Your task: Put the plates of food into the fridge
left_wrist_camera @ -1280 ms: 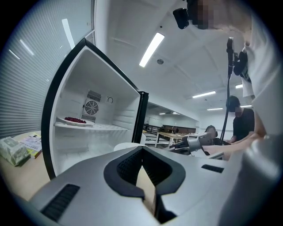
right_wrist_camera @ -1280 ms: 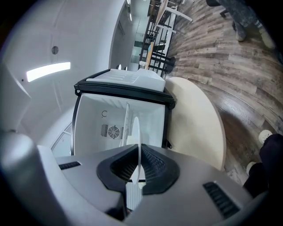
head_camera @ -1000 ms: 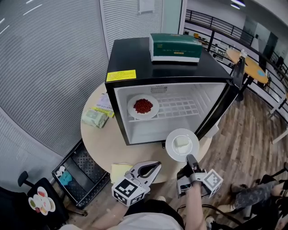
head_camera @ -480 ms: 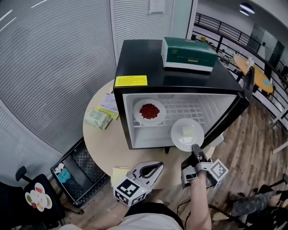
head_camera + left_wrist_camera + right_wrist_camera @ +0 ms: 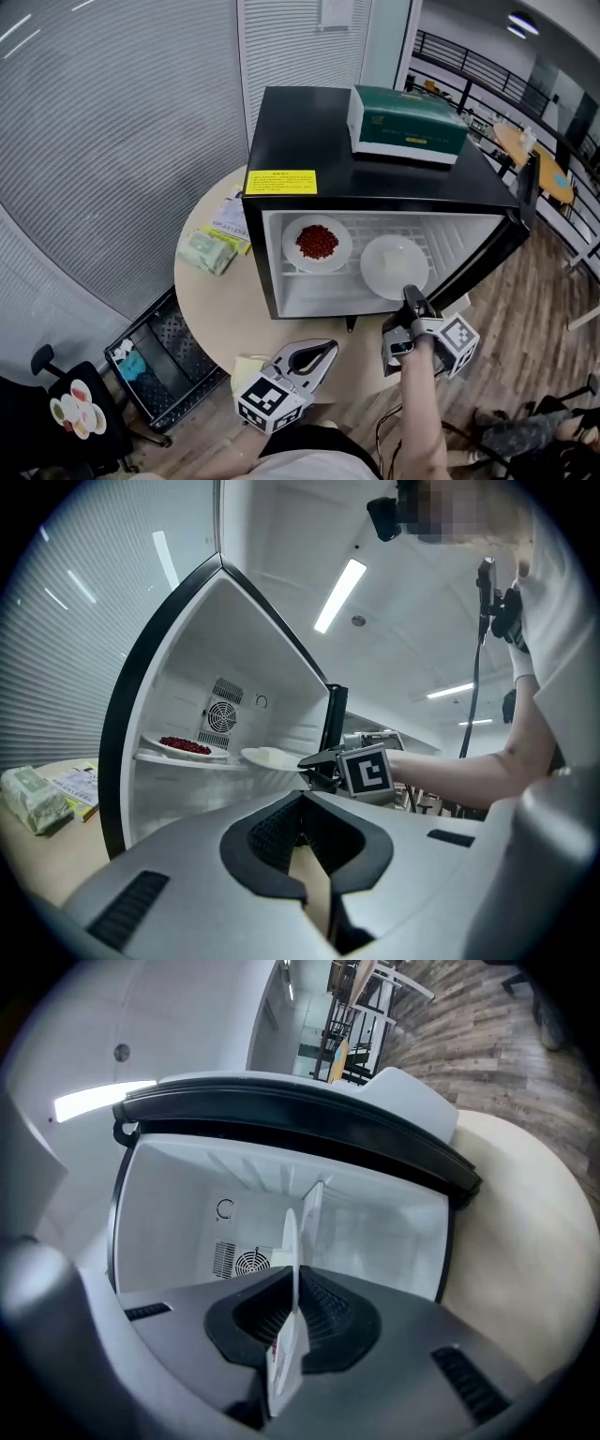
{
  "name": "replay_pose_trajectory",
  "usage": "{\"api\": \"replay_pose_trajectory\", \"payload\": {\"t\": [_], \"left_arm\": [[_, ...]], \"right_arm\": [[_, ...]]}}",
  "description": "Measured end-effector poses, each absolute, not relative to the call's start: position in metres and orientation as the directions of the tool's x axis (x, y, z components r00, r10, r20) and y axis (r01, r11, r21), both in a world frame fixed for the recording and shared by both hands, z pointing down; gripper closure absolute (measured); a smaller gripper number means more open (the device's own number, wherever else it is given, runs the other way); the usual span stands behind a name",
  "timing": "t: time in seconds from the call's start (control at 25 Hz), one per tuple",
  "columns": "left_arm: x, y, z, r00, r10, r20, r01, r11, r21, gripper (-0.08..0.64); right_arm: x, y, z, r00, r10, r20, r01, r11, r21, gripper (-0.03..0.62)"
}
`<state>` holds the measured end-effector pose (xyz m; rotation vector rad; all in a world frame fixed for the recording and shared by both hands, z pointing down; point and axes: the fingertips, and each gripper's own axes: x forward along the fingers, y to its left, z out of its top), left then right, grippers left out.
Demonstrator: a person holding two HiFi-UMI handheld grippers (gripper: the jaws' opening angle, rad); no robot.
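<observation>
The small black fridge (image 5: 309, 131) was seen standing on the round table (image 5: 220, 291), its door (image 5: 511, 230) swung wide to the right and a green box (image 5: 406, 124) laid on its top. Inside, a white plate of red food (image 5: 317, 242) was set on the left part of the wire shelf (image 5: 441, 251). Just to its right, a second white plate (image 5: 395, 265) with a pale piece of food on it was held inside the fridge opening at shelf height. Whether it was borne by the shelf could not be told. Its near rim was clenched by the right gripper (image 5: 410, 294). In the right gripper view that rim was seen edge-on, pinched between the two pads, with the fridge's back wall and fan grille (image 5: 251, 1262) beyond. The two plates were seen apart, with a strip of bare shelf between them.

The left gripper (image 5: 327, 349) was held low by the near edge of the table, well short of the fridge — its jaws were brought together at the tips and nothing was gripped in them. On the table left of the fridge, a green packet (image 5: 204, 250) was laid beside some printed leaflets (image 5: 228, 217).
</observation>
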<state>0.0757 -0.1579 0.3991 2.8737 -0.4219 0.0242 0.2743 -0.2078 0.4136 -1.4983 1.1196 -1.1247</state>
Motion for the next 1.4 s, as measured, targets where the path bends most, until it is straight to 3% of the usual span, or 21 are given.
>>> {"api": "replay_pose_trajectory", "payload": {"t": [0.24, 0.44, 0.68, 1.04, 1.24, 1.4], "left_arm": [[0.072, -0.160, 0.398, 0.950, -0.308, 0.044, -0.309, -0.920, 0.241, 0.555], [0.069, -0.160, 0.394, 0.949, -0.314, 0.032, -0.311, -0.917, 0.249, 0.555], [0.068, -0.156, 0.397, 0.957, -0.286, 0.037, -0.286, -0.924, 0.254, 0.555], [0.071, -0.156, 0.394, 0.969, -0.246, 0.035, -0.247, -0.934, 0.258, 0.555], [0.075, -0.152, 0.396, 0.977, -0.210, 0.043, -0.214, -0.941, 0.261, 0.555], [0.080, -0.147, 0.396, 0.984, -0.173, 0.044, -0.179, -0.949, 0.259, 0.555]], "right_arm": [[0.283, -0.238, 0.415, 0.175, -0.970, 0.169, -0.149, -0.195, -0.969, 0.575], [0.288, -0.260, 0.400, 0.217, -0.958, 0.185, -0.349, -0.253, -0.902, 0.575], [0.297, -0.283, 0.395, 0.251, -0.943, 0.217, -0.451, -0.312, -0.836, 0.574], [0.307, -0.283, 0.402, 0.370, -0.850, 0.374, -0.756, -0.510, -0.411, 0.488], [0.310, -0.280, 0.395, 0.442, -0.820, 0.362, -0.865, -0.497, -0.068, 0.414], [0.306, -0.267, 0.381, 0.478, -0.825, 0.303, -0.875, -0.479, 0.074, 0.379]]}}
